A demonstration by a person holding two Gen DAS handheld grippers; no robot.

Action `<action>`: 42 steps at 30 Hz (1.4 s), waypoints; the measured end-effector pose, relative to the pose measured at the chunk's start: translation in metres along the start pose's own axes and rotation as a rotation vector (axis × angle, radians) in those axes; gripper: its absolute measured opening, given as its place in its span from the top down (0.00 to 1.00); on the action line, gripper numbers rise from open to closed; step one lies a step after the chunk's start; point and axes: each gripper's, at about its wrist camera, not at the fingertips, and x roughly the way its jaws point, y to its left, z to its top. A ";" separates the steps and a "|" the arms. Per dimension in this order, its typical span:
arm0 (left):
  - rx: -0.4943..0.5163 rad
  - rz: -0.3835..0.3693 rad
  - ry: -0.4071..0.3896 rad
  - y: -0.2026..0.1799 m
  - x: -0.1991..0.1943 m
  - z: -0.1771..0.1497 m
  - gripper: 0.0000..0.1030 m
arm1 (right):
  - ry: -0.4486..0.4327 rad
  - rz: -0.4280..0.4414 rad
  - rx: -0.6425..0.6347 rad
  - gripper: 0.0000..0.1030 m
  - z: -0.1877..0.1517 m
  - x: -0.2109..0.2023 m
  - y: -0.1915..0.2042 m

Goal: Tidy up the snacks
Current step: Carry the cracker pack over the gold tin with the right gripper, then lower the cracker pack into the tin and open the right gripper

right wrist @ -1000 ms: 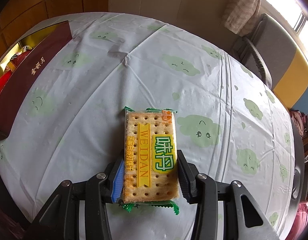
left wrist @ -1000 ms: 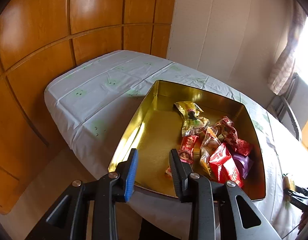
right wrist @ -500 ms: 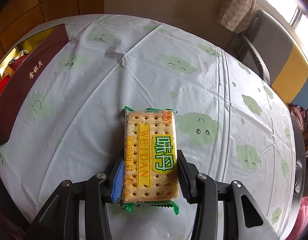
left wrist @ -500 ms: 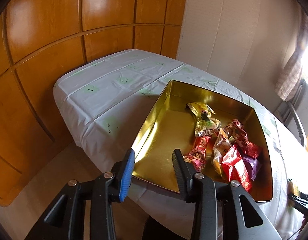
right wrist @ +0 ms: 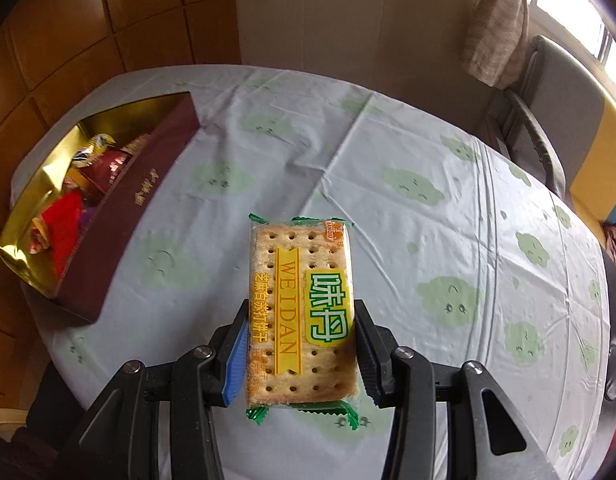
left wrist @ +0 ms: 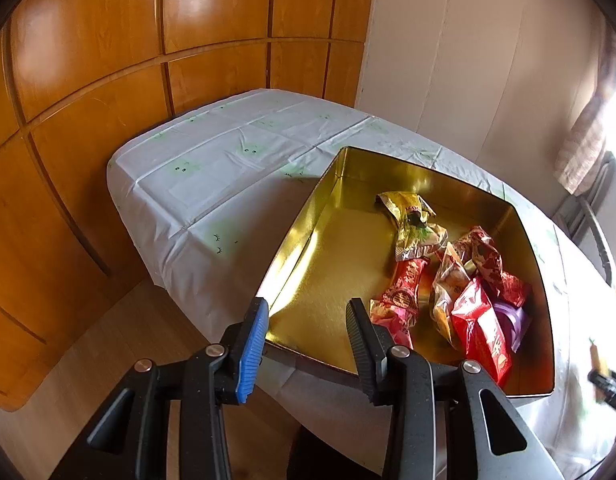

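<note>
- Clamping the clear-wrapped rectangular cracker packet (right wrist: pixel 301 312) by its long edges, the right claw (right wrist: pixel 299 344) holds it off the table (right wrist: pixel 428 208), right of the gold-lined box (right wrist: pixel 119 216), probably ready to carry over.
- Left claw (left wrist: pixel 305 334), just opened wider and gripping nothing, hovers at the box's near wall beside the wrapped snacks (left wrist: pixel 460 280), perhaps to steady it.
</note>
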 end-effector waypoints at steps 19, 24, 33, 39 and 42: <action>-0.004 -0.004 -0.022 0.005 -0.003 0.003 0.60 | 0.044 0.415 -0.209 0.54 0.082 0.032 0.207; -0.011 -0.010 0.000 0.008 0.002 0.000 0.60 | 0.100 0.414 -0.189 0.52 0.081 0.064 0.223; -0.005 -0.008 0.015 0.006 0.010 -0.005 0.60 | 0.068 0.456 -0.211 0.54 0.068 0.040 0.210; 0.010 -0.007 0.006 0.001 0.007 -0.005 0.57 | 0.098 0.426 -0.207 0.75 0.065 0.054 0.219; 0.015 -0.003 -0.009 -0.001 0.003 -0.003 0.53 | 0.099 0.424 -0.195 0.75 0.064 0.059 0.219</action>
